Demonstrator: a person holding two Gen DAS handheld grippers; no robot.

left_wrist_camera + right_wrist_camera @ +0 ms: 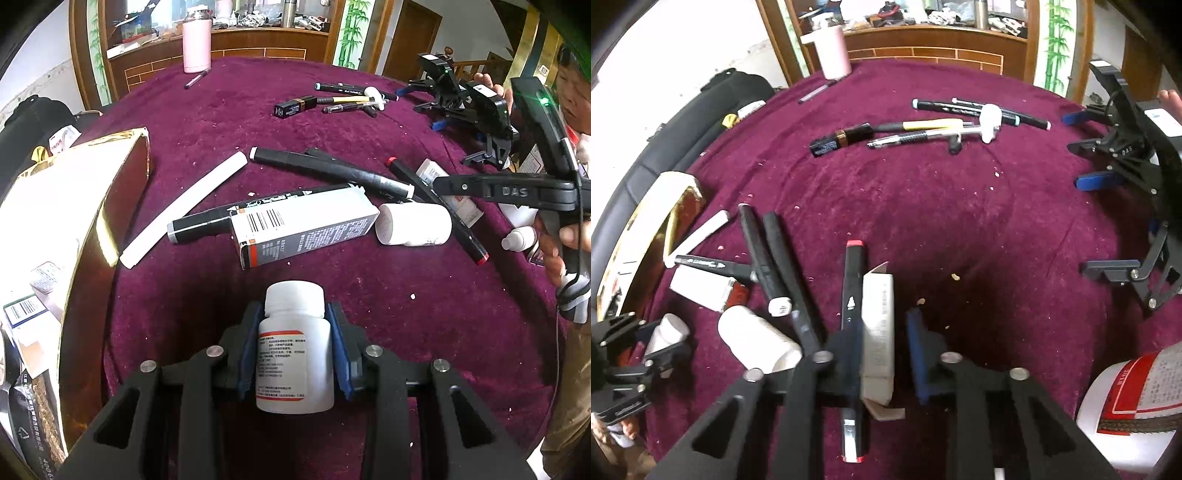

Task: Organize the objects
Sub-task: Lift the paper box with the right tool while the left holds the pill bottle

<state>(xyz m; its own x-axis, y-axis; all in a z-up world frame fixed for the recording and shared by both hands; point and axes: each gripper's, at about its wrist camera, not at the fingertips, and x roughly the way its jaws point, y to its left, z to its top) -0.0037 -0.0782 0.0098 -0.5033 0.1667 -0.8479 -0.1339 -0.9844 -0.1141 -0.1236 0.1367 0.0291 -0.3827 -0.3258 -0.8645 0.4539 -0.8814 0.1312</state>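
Note:
My left gripper (294,325) is shut on a white pill bottle (294,347) with a red-striped label, held above the purple tablecloth (369,122); it also shows in the right wrist view (666,334). My right gripper (886,332) is open around a small white carton (878,332) lying on the cloth, with a red-capped black marker (851,295) beside its left finger. In the left wrist view the right gripper (461,184) reaches in from the right over the markers. A grey-white carton (303,225), another white bottle (413,224), black markers (332,168) and a white stick (184,210) lie mid-table.
A gold box (74,221) holding packets stands at the left edge. A pink flask (197,40) and a pile of pens (923,129) lie at the far side. Spare grippers (1126,155) rest at the right. A large white bottle (1134,410) stands near right.

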